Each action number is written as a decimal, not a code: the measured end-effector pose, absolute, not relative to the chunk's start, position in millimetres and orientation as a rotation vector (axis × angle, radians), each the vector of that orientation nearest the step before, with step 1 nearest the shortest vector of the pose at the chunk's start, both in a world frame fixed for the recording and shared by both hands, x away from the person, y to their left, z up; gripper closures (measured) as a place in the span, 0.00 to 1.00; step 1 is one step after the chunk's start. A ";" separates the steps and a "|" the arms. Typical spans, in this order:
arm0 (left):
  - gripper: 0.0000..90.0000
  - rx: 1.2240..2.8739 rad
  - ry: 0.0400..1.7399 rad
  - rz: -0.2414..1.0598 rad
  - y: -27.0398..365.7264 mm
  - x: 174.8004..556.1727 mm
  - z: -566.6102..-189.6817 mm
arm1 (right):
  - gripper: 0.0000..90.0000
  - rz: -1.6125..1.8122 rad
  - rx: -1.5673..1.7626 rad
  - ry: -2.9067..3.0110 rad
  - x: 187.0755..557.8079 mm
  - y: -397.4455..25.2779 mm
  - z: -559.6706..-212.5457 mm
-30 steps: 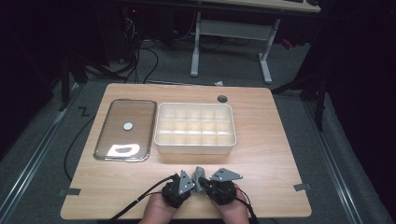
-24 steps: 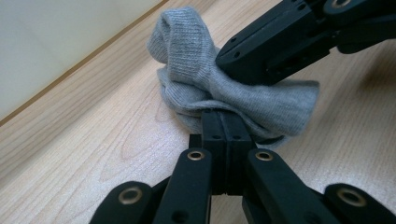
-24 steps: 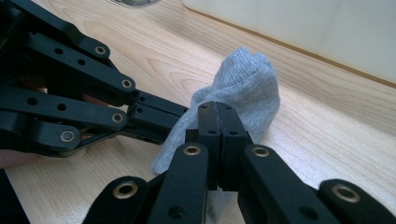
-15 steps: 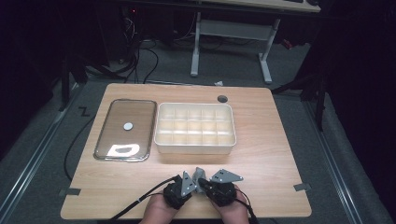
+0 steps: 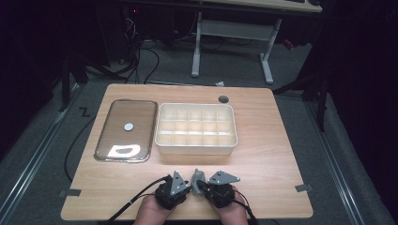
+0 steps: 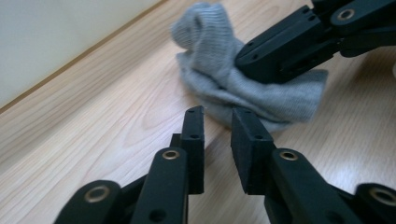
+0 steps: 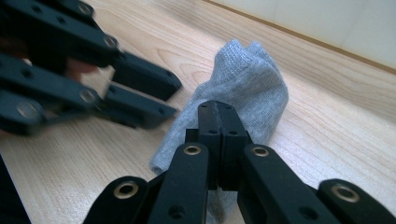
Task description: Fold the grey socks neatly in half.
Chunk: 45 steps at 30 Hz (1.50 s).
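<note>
Wooden table (image 5: 263,154) holds my small grey knitted sock (image 6: 243,79) near the front edge; my right gripper (image 7: 219,114) is squeezed tight on its cloth; my left gripper (image 6: 217,119) waits slightly open beside it; I should pinch slowly, without tugging.

A light wooden table (image 5: 263,136) fills the middle of the high view, with a dark round hole (image 5: 224,99) near its upper edge. On it, at centre, stands a white compartment tray (image 5: 195,148), and just to its left lies a clear flat lid (image 5: 126,130) with a metal rim and a small round disc in its middle. Toward the lower centre a crumpled grey sock (image 5: 197,178) lies on the wood, apart from the tray.
</note>
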<state>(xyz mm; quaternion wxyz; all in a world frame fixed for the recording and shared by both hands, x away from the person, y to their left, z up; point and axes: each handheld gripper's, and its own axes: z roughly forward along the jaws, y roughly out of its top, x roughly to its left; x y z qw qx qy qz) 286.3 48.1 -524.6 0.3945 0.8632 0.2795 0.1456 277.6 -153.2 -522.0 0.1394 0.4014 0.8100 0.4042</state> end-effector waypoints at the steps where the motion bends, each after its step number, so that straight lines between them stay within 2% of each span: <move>1: 0.82 2.172 0.715 0.369 51.9 286.1 -523.2 | 1.00 1.165 1.148 2.342 277.8 -152.7 -522.0; 3: 0.84 2.131 0.728 0.368 60.0 287.4 -516.6 | 1.00 1.163 1.144 2.342 277.5 -151.4 -522.0; 6: 0.97 2.054 0.745 0.331 66.0 294.6 -503.9 | 1.00 1.162 1.140 2.341 277.0 -150.7 -522.2; 8: 1.00 2.023 0.731 0.311 61.8 299.6 -496.0 | 1.00 1.155 1.132 2.341 276.8 -150.5 -522.1; 13: 1.00 1.988 0.671 0.239 34.4 308.1 -480.8 | 1.00 1.169 1.136 2.342 277.5 -151.2 -522.7; 18: 0.99 2.025 0.668 0.202 12.7 316.2 -492.5 | 1.00 1.172 1.129 2.340 277.2 -151.3 -523.2; 24: 1.00 2.064 0.737 0.248 24.2 323.7 -512.8 | 1.00 1.177 1.128 2.336 276.8 -151.5 -523.7; 33: 1.00 2.037 0.692 0.322 28.3 316.5 -528.1 | 1.00 1.204 1.158 2.325 276.8 -152.9 -523.2; 38: 1.00 2.029 0.692 0.322 28.5 317.0 -529.1 | 1.00 1.247 1.070 2.349 262.2 -150.1 -511.0; 45: 1.00 2.024 0.685 0.299 31.2 318.3 -530.9 | 1.00 1.193 1.101 2.408 262.1 -146.2 -524.5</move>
